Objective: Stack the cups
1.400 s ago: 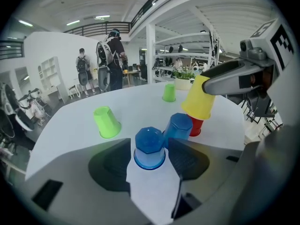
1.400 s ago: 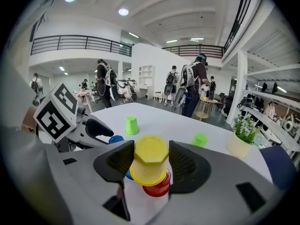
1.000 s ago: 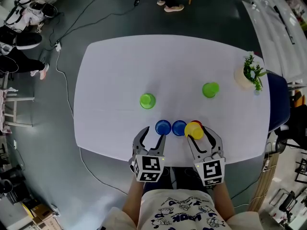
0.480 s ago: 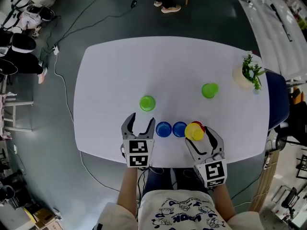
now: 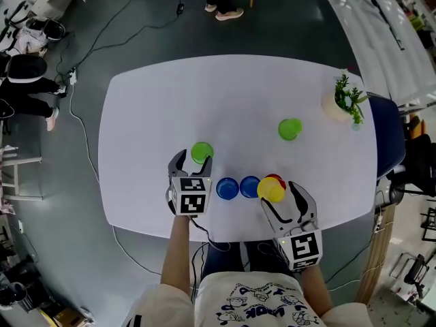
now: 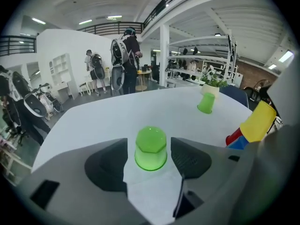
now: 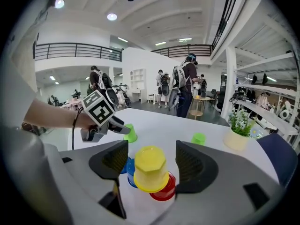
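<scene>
All cups stand upside down on the white table [image 5: 157, 101]. A green cup [image 6: 151, 148] sits between the jaws of my left gripper [image 6: 149, 156], which are opening, with a gap to each pad. In the head view that gripper [image 5: 193, 159] brackets the same green cup [image 5: 201, 152]. A yellow cup [image 7: 150, 168] rests tilted on a red cup [image 7: 166, 190], in front of my right gripper [image 7: 151, 165]. Its jaws are opening too and do not touch the yellow cup. Two blue cups [image 5: 227, 188] stand side by side left of the yellow one. A second green cup [image 5: 289, 129] stands far right.
A potted plant [image 5: 343, 101] stands at the table's far right corner. A dark blue chair [image 5: 392, 142] is pushed against the right edge. Cables run over the floor at left, and people stand beyond the far edge.
My left gripper has moved left and forward, from the blue cup to around the near green cup. The right gripper's jaws have widened around the yellow cup, which stays on the red one.
</scene>
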A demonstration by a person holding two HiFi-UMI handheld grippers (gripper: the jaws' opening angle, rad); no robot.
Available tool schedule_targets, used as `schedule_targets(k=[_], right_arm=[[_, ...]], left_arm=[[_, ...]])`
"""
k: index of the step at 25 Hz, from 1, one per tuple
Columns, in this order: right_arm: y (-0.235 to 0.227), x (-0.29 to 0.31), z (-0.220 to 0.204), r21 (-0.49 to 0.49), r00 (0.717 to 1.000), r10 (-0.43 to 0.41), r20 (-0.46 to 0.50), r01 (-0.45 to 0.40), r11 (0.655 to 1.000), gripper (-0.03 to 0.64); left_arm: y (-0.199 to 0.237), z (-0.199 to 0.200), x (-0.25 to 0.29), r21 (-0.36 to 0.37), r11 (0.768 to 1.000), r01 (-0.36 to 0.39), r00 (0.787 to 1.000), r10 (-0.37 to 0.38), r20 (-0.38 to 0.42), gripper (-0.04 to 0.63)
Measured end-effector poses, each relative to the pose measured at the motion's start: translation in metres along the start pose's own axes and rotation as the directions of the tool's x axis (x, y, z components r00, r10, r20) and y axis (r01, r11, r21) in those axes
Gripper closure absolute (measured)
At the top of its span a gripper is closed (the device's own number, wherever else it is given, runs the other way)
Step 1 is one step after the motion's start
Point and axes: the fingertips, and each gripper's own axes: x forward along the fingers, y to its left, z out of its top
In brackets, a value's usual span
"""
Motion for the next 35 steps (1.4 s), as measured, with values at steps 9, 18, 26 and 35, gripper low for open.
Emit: schedule_targets(k=[9, 18, 26, 35], right_arm=[[-0.021, -0.009, -0.001, 0.063, 0.998, -0.056, 0.016, 0.055, 0.996, 0.284], [-0.051, -0.017, 0.009, 0.093, 0.992, -0.108, 0.059, 0.102, 0.99, 0.285], [-0.079, -0.026, 0.019, 0.121, 0.983, -0.148, 0.104, 0.136, 0.983, 0.285], [-0.106, -0.029, 0.01, 0.166, 0.974, -0.201, 0.103, 0.182, 0.969, 0.285]], left_arm=[[0.002, -0.005, 0.01, 0.012, 1.0, 0.001, 1.0, -0.001, -0.017, 0.37], [-0.025, 0.034, -0.041, 0.032, 0.996, 0.081, 0.994, -0.083, 0.07, 0.371], [-0.088, 0.045, -0.091, 0.108, 0.97, 0.216, 0.973, -0.223, 0.062, 0.371], [-0.139, 0.019, -0.108, 0.247, 0.934, 0.257, 0.966, -0.257, -0.032, 0.371]])
